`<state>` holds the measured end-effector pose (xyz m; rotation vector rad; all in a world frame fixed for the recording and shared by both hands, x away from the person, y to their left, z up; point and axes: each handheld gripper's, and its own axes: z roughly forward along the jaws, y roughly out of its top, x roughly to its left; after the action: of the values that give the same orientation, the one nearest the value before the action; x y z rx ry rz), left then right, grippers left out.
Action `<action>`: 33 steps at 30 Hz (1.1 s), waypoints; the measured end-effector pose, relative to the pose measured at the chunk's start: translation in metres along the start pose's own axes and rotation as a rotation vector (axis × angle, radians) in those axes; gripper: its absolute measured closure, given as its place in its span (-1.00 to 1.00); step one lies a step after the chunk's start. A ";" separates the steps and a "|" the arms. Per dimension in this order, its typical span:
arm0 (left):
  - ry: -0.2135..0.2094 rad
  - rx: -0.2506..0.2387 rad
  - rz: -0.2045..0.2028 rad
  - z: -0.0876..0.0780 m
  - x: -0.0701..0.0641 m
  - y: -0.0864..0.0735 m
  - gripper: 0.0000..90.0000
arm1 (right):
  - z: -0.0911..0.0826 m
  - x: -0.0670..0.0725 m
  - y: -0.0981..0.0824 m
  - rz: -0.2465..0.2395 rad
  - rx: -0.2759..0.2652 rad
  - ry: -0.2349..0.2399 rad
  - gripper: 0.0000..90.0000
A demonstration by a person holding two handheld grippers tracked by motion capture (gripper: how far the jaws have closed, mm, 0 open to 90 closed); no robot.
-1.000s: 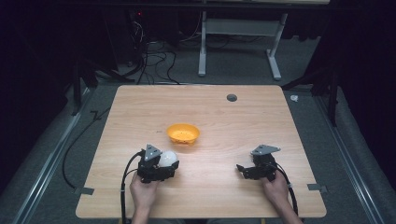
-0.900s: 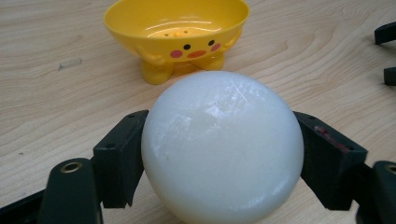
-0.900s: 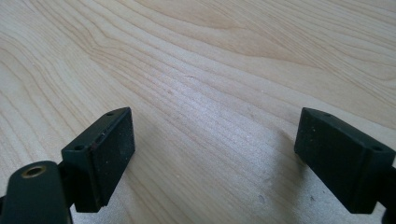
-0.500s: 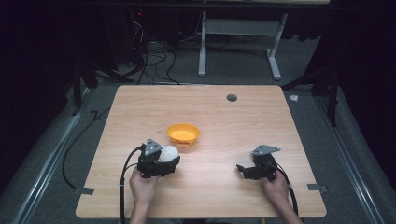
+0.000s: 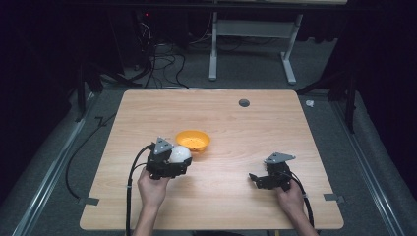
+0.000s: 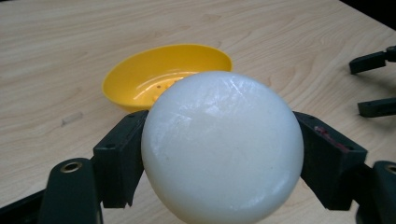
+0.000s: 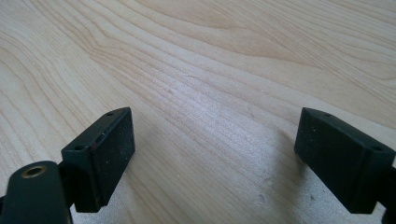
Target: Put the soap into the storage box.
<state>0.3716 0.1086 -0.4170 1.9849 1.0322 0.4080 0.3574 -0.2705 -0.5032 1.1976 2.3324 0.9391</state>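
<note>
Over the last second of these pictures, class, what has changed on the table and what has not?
The left gripper, shut on the white ball, has carried it forward and slightly right, up to the near rim of the yellow bowl. The bowl has not moved, and the right gripper stays open in its place.

Ball (image 6: 222,147) before bowl (image 6: 154,77), on table (image 5: 275,128).

I'm seeing black left tongs (image 5: 183,164) and right tongs (image 5: 254,179), each wearing a grey three-cornered plate and trailing a black cable.
</note>
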 end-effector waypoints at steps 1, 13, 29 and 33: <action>0.000 0.001 0.004 0.001 0.000 0.002 -0.45 | 0.000 0.000 0.000 0.000 0.000 0.000 -0.71; -0.027 -0.009 -0.014 0.010 0.002 0.020 -0.45 | 0.000 0.000 0.000 0.000 -0.001 0.000 -0.71; -0.010 0.017 -0.039 0.032 0.006 0.042 -0.45 | 0.000 0.000 0.000 -0.002 -0.002 0.002 -0.71; 0.041 0.031 -0.029 0.040 0.009 0.046 -0.46 | 0.000 0.000 0.000 -0.002 -0.003 0.003 -0.71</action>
<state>0.4249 0.0804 -0.4041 1.9942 1.0982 0.4206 0.3570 -0.2709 -0.5033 1.1940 2.3331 0.9436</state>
